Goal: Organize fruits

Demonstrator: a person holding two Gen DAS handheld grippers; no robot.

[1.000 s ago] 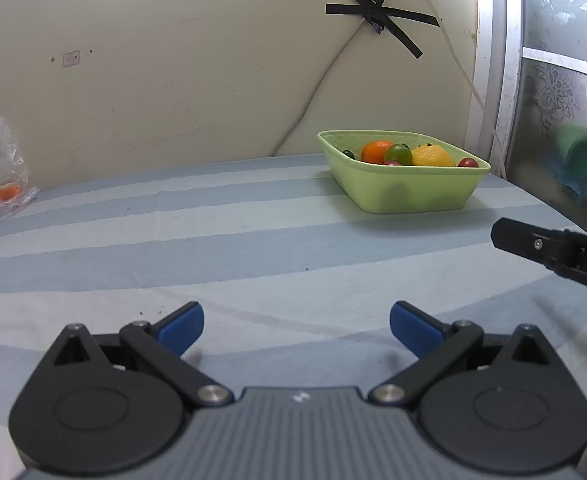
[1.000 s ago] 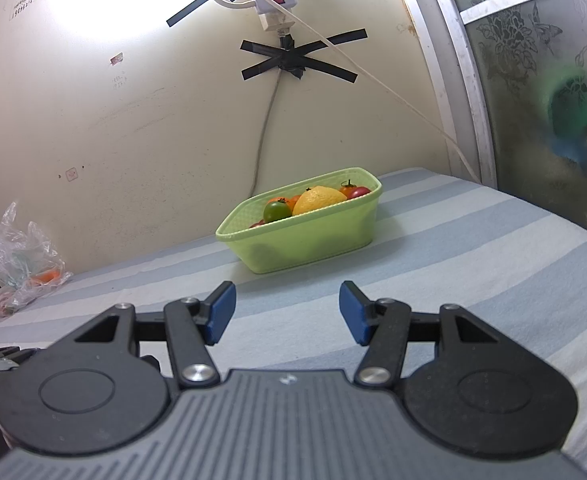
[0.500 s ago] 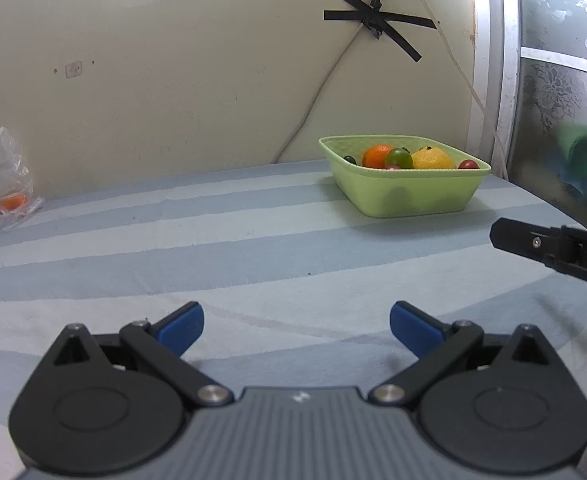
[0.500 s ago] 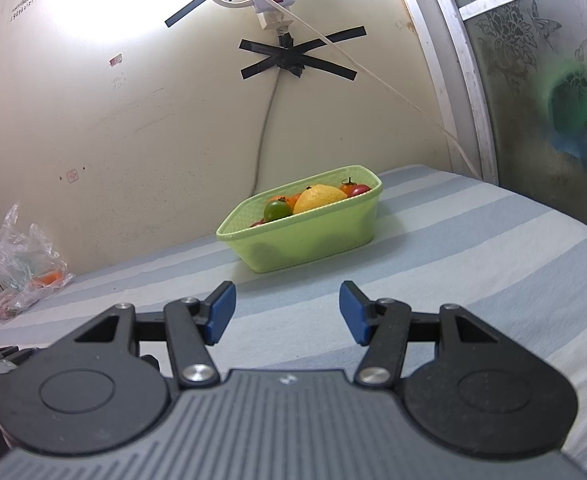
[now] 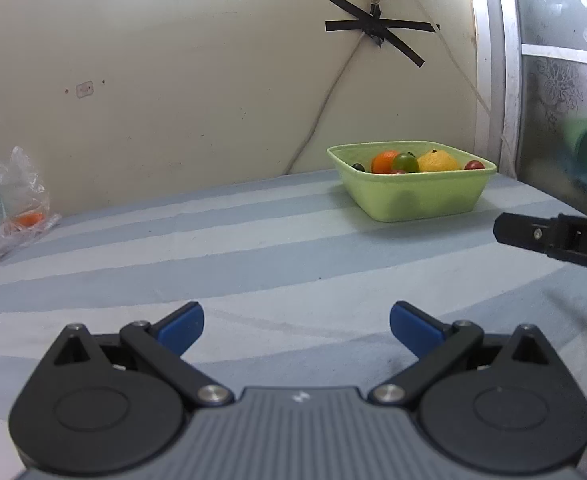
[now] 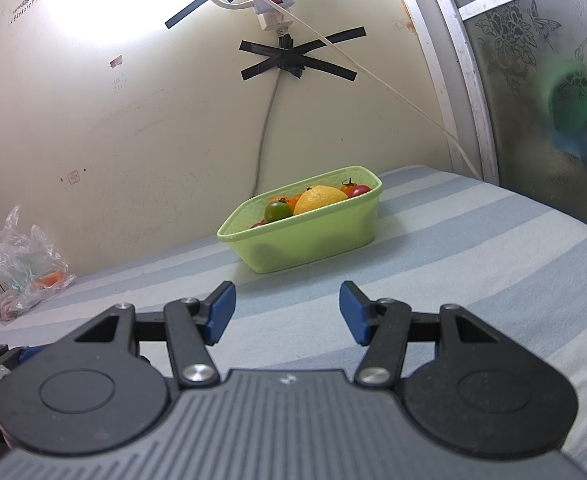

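Observation:
A light green basket [image 5: 421, 200] [image 6: 317, 244] stands at the back of the striped cloth, near the wall. In it lie a yellow lemon [image 5: 437, 161] [image 6: 319, 199], an orange [image 5: 385, 161], a green tomato [image 5: 406, 162] [image 6: 278, 210] and small red tomatoes [image 5: 474, 165] [image 6: 358, 190]. My left gripper [image 5: 296, 326] hovers low over the cloth, well short of the basket, open and empty. My right gripper [image 6: 287, 312] is also open with nothing between its blue pads [image 6: 221, 312], and the basket is ahead of it. Part of the right gripper's black body [image 5: 553, 240] shows at the right edge of the left wrist view.
A crumpled clear plastic bag [image 5: 5, 196] [image 6: 29, 268] with something orange inside lies at the far left by the wall. A cable [image 6: 269, 120] taped with black strips hangs down the wall behind the basket. A patterned glass panel [image 6: 541, 80] bounds the right side.
The left wrist view has tilted upward a little, so the basket and bag sit lower in the picture. The right gripper's view is unchanged, and both grippers remain open.

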